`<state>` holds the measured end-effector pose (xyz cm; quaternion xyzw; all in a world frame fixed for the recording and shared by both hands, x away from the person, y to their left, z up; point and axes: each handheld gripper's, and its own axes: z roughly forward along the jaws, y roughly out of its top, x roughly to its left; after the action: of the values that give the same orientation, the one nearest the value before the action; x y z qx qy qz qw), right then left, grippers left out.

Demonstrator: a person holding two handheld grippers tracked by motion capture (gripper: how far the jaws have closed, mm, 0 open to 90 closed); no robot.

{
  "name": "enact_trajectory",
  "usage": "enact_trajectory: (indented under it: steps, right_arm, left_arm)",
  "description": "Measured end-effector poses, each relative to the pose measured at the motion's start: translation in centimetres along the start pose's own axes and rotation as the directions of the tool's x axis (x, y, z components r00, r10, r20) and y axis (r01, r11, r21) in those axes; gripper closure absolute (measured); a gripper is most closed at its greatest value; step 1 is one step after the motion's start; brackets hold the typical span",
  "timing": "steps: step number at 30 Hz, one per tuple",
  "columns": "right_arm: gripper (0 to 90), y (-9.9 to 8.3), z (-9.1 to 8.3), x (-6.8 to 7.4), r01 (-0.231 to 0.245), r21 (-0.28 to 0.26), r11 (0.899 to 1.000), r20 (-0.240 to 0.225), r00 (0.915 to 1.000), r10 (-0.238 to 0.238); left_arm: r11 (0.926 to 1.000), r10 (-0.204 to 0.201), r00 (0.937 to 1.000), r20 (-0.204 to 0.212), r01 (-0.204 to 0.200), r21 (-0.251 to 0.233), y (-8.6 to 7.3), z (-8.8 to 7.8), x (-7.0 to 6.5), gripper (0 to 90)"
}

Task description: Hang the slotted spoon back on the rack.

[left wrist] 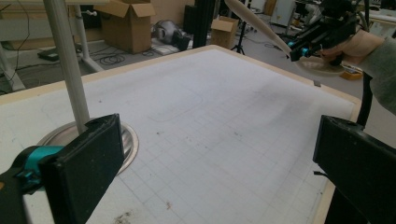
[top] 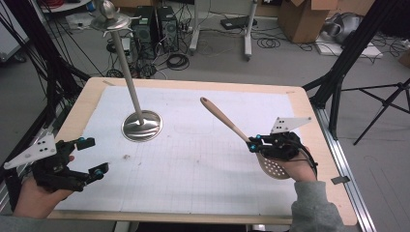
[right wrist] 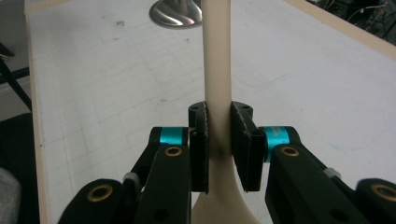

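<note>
The right gripper, at lower right of the high view, clamps the neck of a wooden slotted spatula; its handle slants toward the frame's centre and its perforated blade lies under the hand. At lower left, the left gripper holds its jaws wide apart on nothing. A steel stand sits upper left on the table. No readable writing anywhere.

Wooden slotted spatula: pale, perforated blade low at 5 o'clock, handle angled up toward 10 o'clock, lifted off table, clamped at the neck.
</note>
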<state>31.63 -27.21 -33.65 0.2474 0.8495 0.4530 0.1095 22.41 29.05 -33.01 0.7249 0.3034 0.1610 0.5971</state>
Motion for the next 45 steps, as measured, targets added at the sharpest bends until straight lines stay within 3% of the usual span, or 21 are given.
enact_trajectory:
  steps: [15, 45]
  right_arm:
    - [78.0, 4.1, 1.2, 0.7, -0.007, -0.061, 0.998, 0.035, 0.9993, 0.009]
    - [78.0, 11.8, 2.2, 1.9, 0.031, -0.145, 0.989, -0.003, 0.9995, -0.032]
  left_arm:
    - [1.0, -0.003, 1.0, 0.001, 0.003, 0.002, -0.1, -0.2, -0.1, 2.4]
    - [0.9999, -0.011, 0.9998, -0.018, 0.011, -0.007, -0.3, -1.5, -0.2, 2.4]
